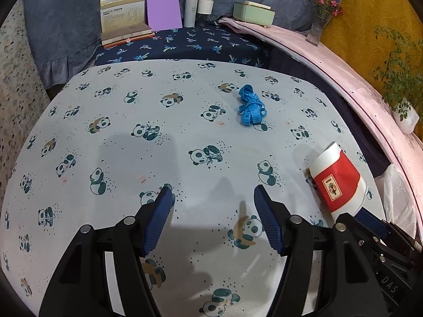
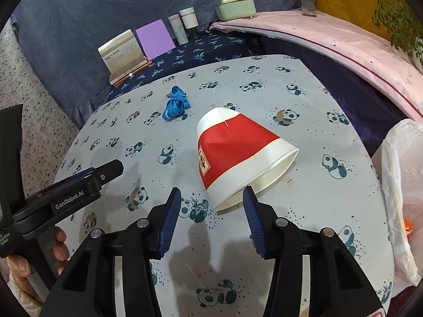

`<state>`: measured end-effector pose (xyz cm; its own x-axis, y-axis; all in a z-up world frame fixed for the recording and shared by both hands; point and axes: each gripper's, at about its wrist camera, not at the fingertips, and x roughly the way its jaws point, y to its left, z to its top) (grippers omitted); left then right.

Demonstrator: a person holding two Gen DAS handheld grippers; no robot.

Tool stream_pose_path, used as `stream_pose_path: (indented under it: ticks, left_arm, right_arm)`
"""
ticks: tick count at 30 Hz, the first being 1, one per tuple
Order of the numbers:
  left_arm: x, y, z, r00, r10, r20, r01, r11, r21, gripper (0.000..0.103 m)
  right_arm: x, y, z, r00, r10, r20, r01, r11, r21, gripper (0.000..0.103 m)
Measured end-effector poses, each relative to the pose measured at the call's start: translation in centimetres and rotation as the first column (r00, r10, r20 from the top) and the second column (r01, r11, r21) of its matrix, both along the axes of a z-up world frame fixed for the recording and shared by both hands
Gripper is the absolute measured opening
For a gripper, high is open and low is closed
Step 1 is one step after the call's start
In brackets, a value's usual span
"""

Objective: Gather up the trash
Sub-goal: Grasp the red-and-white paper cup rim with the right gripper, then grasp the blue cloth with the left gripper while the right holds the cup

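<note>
A flattened red and white paper cup (image 2: 238, 153) lies on its side on the panda-print tablecloth (image 2: 304, 206), its open mouth towards me. My right gripper (image 2: 211, 198) stands open just in front of that mouth; its right fingertip (image 2: 248, 198) is at the cup's rim, while the left one is clear of it. In the left wrist view the cup (image 1: 338, 179) lies at the right, with the right gripper's blue finger just behind it. My left gripper (image 1: 213, 192) hangs open over bare cloth with nothing between its fingers. A crumpled blue measuring tape (image 1: 249, 105) (image 2: 175, 104) lies farther back.
A translucent plastic bag (image 2: 404, 185) hangs at the table's right edge. Behind the table stand a booklet (image 1: 123, 13), a purple card (image 1: 164, 10), two jars (image 1: 198, 8) and a green box (image 1: 252, 12). A pink curved ledge (image 1: 343, 60) with plants runs along the right.
</note>
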<state>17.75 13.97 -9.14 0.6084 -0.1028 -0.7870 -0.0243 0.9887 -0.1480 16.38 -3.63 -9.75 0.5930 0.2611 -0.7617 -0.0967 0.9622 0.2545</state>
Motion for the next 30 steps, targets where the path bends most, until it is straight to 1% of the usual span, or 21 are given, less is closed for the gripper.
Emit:
stream_pose_path:
  ticks: [5, 7, 8, 9, 11, 13, 25, 26, 28, 30]
  left_arm:
    - [1.4, 0.0, 0.0, 1.000, 0.002, 0.006, -0.002, 1.000, 0.004, 0.065]
    - [2.1, -0.2, 0.2, 1.000, 0.000, 0.010, 0.000, 1.000, 0.007, 0.067]
    - [2.5, -0.3, 0.2, 1.000, -0.002, 0.012, 0.002, 1.000, 0.011, 0.067]
    - [2.8, -0.4, 0.3, 1.000, -0.003, 0.014, 0.003, 1.000, 0.012, 0.067]
    - [3.7, -0.6, 0.5, 1.000, -0.008, 0.019, 0.008, 1.000, 0.013, 0.067]
    - [4.4, -0.9, 0.6, 1.000, -0.013, 0.022, 0.013, 1.000, 0.013, 0.068]
    - [9.2, -3.2, -0.2, 0.999, -0.040, 0.021, 0.039, 0.999, 0.031, 0.069]
    - [9.5, -3.4, -0.3, 0.999, -0.041, 0.021, 0.040, 0.999, 0.033, 0.070]
    - [10.1, -3.6, -0.3, 0.999, -0.039, 0.024, 0.039, 0.999, 0.033, 0.075]
    - [10.7, -3.8, -0.4, 0.999, -0.039, 0.027, 0.038, 0.999, 0.033, 0.076]
  right_arm:
    - [1.2, 0.1, -0.8, 1.000, 0.000, -0.015, 0.001, 1.000, 0.021, 0.043]
    - [1.7, 0.2, -1.0, 1.000, -0.002, -0.016, 0.002, 1.000, 0.030, 0.039]
    - [1.9, 0.2, -1.1, 1.000, -0.002, -0.016, 0.003, 0.999, 0.035, 0.033]
    - [2.1, 0.2, -1.2, 1.000, -0.002, -0.016, 0.003, 0.999, 0.039, 0.026]
    - [2.8, 0.1, -1.3, 1.000, -0.005, -0.015, 0.006, 0.999, 0.046, 0.020]
    - [3.3, 0.0, -1.4, 1.000, -0.010, -0.013, 0.011, 0.999, 0.053, 0.010]
    - [6.5, -1.6, -2.6, 0.999, -0.047, -0.011, 0.048, 0.995, 0.083, 0.008]
    - [6.8, -1.6, -2.6, 0.999, -0.048, -0.009, 0.049, 0.995, 0.084, 0.008]
    - [7.2, -1.8, -2.7, 0.999, -0.049, -0.004, 0.050, 0.995, 0.083, 0.007]
    - [7.6, -1.9, -2.7, 0.999, -0.051, 0.000, 0.051, 0.995, 0.086, 0.007]
